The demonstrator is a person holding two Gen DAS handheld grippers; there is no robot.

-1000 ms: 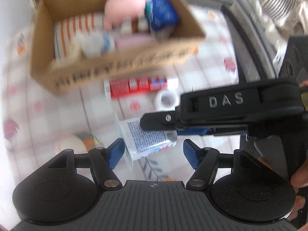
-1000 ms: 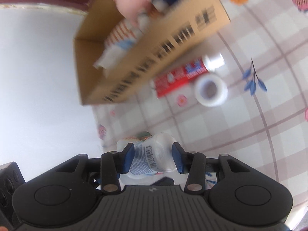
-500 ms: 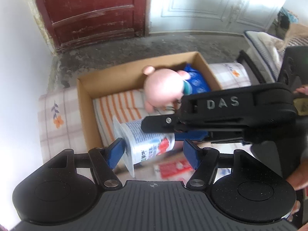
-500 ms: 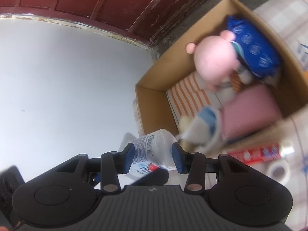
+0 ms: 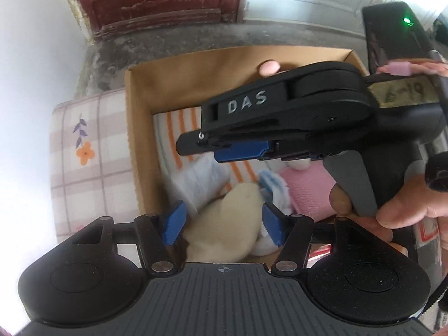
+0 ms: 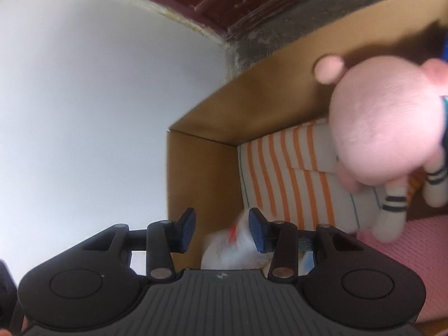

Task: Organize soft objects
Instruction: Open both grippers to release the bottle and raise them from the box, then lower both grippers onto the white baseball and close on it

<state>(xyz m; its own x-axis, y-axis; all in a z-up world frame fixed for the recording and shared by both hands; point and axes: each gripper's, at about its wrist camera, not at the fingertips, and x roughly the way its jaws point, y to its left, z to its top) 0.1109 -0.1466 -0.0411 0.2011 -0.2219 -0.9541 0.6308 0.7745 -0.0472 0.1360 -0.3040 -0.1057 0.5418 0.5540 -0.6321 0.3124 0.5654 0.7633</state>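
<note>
Two hand-held tools meet over an open cardboard box [image 5: 140,140] as a person sorts soft goods into it. The right tool [image 6: 221,229] reaches across in front of the left tool [image 5: 223,225], tipped down into the box's near corner, the person's hand [image 5: 397,207] wrapped round its grip.

A white squeeze tube [image 6: 232,240] with red print, the item now being put away, shows as a blur low between the right tool's pads, against the pad on the right side of its view and already inside the box walls. The blur makes it impossible to tell whether that tool is clamping the tube or has let it slip. From the left tool's camera a pale blur just below the right tool's tips is probably the same tube.

The left tool's jaws are closing with nothing pinched between them. The cream plush [image 5: 232,224] framed by its pads lies beyond them in the box, untouched.

Ahead of the right tool, a folded orange-striped cloth [image 6: 280,173] lines the bottom, likely laid flat to leave room above. A pink plush toy [image 6: 386,128] rests on it, ahead and to the tool's right. A pink knitted piece [image 5: 308,187] sits ahead and to the right of the left tool's pads.

The box stands on a worktop [image 5: 84,168] covered in checked, flowered cloth, to the left tool's left.

The low, angled reach suggests the tube is meant for the free corner beside the cloth.
</note>
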